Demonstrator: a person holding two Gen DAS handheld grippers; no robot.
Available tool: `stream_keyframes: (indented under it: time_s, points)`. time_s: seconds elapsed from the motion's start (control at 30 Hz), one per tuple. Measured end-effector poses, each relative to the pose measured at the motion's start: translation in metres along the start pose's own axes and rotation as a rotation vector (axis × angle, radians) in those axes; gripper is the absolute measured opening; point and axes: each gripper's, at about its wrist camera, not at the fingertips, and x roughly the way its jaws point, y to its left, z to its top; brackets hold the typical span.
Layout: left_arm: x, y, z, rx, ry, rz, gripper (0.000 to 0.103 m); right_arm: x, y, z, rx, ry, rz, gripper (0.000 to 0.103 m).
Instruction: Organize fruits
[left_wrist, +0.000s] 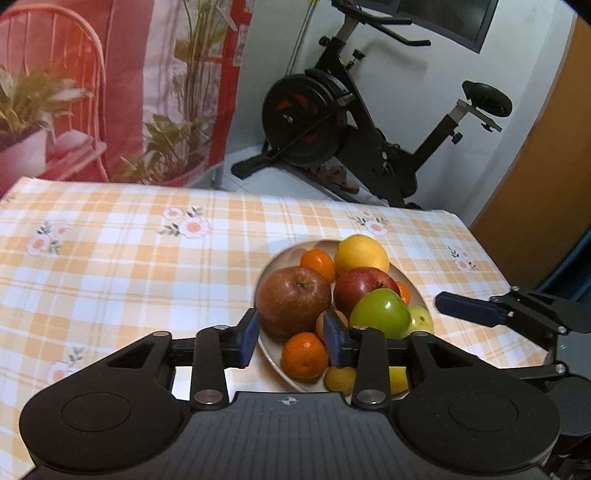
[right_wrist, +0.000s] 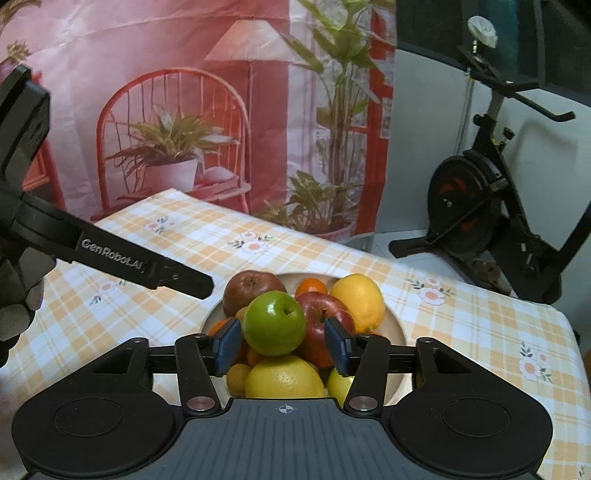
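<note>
1. Left hand first: the left gripper (left_wrist: 291, 341) hangs over the near-left rim of the shallow cream ceramic bowl (left_wrist: 269, 347). Its blue pads are spread with nothing pinched; through the gap show the big russet-red apple (left_wrist: 293, 299) at about 12 o'clock and a small orange mandarin (left_wrist: 304, 356) at about 5 o'clock.
2. The fruit is all heaped in that bowl, which sits on the orange-and-white checked tablecloth (left_wrist: 110, 258), right of centre in the left wrist view.
3. Right hand: the right gripper (right_wrist: 282, 347) looks into the bowl from the near side. The glossy green apple (right_wrist: 274, 322) lies between its blue pads, nearer the left one; the jaws are parted, and I judge them not yet pressing on it.
4. The green apple is round, stem dimple up, with no long axis to align to. I judge the right hand the nearer one for it; from the left jaws it sits off at about 2 o'clock.
5. The left view shows the right gripper's finger off the bowl's right rim at 3 o'clock; only the right view shows the large yellow lemon (right_wrist: 284, 376) beneath the green apple, and a gloved hand (right_wrist: 13, 295) at 9 o'clock.
</note>
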Motion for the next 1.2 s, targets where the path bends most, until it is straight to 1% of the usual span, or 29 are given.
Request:
stream_keyframes:
  time_s: [0.07,0.13,0.2,0.23,0.27,0.33,0.37,0.4,0.43,0.57,0.6,0.63,0.7,0.87,1.03,1.13,1.2]
  points:
    - [-0.009,-0.001,0.0,0.007,-0.015,0.01,0.042,-0.008,0.0,0.002,0.015,-0.014,-0.01,0.05]
    - [-0.019,-0.003,0.0,0.017,-0.035,0.025,0.048,-0.015,-0.001,0.005,0.029,-0.027,-0.021,0.051]
    - [-0.029,-0.006,0.0,0.033,-0.056,0.043,0.05,-0.024,-0.001,0.006,0.045,-0.041,-0.034,0.055]
    - [-0.034,-0.007,0.0,0.045,-0.064,0.051,0.055,-0.028,-0.001,0.007,0.054,-0.048,-0.04,0.056]
    - [-0.04,-0.009,0.0,0.058,-0.076,0.059,0.058,-0.033,-0.001,0.009,0.067,-0.057,-0.048,0.06]
    - [-0.052,-0.012,-0.001,0.077,-0.106,0.073,0.071,-0.042,-0.001,0.01,0.083,-0.074,-0.065,0.067]
    - [-0.058,-0.013,-0.001,0.083,-0.12,0.08,0.074,-0.047,0.0,0.011,0.088,-0.083,-0.075,0.072]
    - [-0.064,-0.015,-0.001,0.09,-0.132,0.088,0.078,-0.053,0.0,0.011,0.092,-0.093,-0.083,0.075]
    - [-0.07,-0.016,-0.001,0.095,-0.142,0.097,0.082,-0.058,0.001,0.012,0.097,-0.102,-0.088,0.076]
    - [-0.09,-0.021,-0.003,0.117,-0.177,0.118,0.088,-0.078,0.003,0.015,0.123,-0.136,-0.094,0.088]
    - [-0.095,-0.022,-0.004,0.117,-0.183,0.119,0.092,-0.082,0.004,0.016,0.129,-0.142,-0.093,0.093]
    - [-0.1,-0.023,-0.005,0.116,-0.19,0.116,0.098,-0.086,0.005,0.016,0.135,-0.148,-0.092,0.095]
    - [-0.108,-0.024,-0.007,0.11,-0.205,0.117,0.103,-0.094,0.007,0.016,0.144,-0.156,-0.09,0.103]
    - [-0.125,-0.027,-0.012,0.121,-0.213,0.153,0.103,-0.113,0.009,0.019,0.193,-0.157,-0.083,0.103]
    - [-0.147,-0.028,-0.014,0.108,-0.252,0.164,0.103,-0.136,0.013,0.023,0.219,-0.2,-0.088,0.103]
    - [-0.164,-0.03,-0.014,0.1,-0.291,0.16,0.103,-0.151,0.017,0.026,0.227,-0.219,-0.094,0.103]
    - [-0.174,-0.031,-0.013,0.099,-0.307,0.176,0.103,-0.161,0.02,0.028,0.227,-0.226,-0.103,0.103]
